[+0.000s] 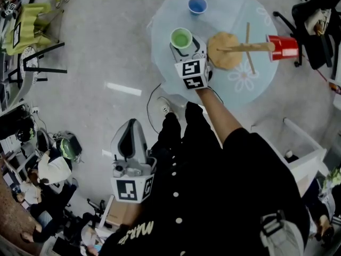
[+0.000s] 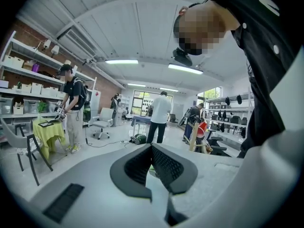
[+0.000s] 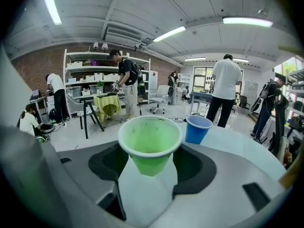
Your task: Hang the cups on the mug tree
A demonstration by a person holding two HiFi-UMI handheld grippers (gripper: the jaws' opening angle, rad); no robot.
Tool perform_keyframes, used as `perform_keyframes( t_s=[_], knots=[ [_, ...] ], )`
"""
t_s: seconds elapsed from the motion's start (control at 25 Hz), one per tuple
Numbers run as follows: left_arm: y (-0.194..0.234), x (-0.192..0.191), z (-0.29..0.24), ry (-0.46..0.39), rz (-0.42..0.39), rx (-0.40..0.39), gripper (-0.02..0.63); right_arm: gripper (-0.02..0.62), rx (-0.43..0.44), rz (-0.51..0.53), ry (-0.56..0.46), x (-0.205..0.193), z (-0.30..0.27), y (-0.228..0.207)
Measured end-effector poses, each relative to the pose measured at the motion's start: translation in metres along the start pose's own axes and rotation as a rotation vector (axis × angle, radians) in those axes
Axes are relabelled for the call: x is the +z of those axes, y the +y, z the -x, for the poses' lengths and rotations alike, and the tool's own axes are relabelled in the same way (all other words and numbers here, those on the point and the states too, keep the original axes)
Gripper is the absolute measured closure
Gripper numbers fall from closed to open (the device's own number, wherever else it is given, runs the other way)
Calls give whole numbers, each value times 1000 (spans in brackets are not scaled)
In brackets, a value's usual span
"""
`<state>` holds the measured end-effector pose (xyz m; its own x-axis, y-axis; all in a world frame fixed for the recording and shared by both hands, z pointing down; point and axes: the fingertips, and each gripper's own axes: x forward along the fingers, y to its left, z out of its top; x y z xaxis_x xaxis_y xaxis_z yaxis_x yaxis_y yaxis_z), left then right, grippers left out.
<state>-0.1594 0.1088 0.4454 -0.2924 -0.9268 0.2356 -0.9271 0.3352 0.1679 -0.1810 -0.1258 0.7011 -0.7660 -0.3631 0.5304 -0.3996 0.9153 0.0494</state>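
Our left hand-held gripper [image 1: 131, 129] hangs low beside us, jaws together on nothing. Our right hand-held gripper [image 1: 186, 51] is closed low on the sides of the green cup [image 3: 149, 144], which stands upright on the worktop [image 1: 234, 15] just beside the mug tree [image 1: 226, 50]. The cup tapers and looks thin. We judge a hard squeeze could buckle it, a light one could let it slip, and a careless swing could knock the tree. We count 3 cups: green, blue cup [image 1: 197, 5] farther back, red cup [image 1: 282, 47] already on a peg. There is 1 tree.
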Motion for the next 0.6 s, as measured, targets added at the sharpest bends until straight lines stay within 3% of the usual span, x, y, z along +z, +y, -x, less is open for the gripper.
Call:
perform_keyframes(
  t_s=[0.28, 0.6],
  knots=[
    [-22, 30, 2, -78, -26, -57, 607, 301, 93, 35, -24, 9, 66, 26],
    [-43, 66, 0, -129, -14, -129, 607, 301, 96, -10, -43, 21, 140, 23]
  ],
)
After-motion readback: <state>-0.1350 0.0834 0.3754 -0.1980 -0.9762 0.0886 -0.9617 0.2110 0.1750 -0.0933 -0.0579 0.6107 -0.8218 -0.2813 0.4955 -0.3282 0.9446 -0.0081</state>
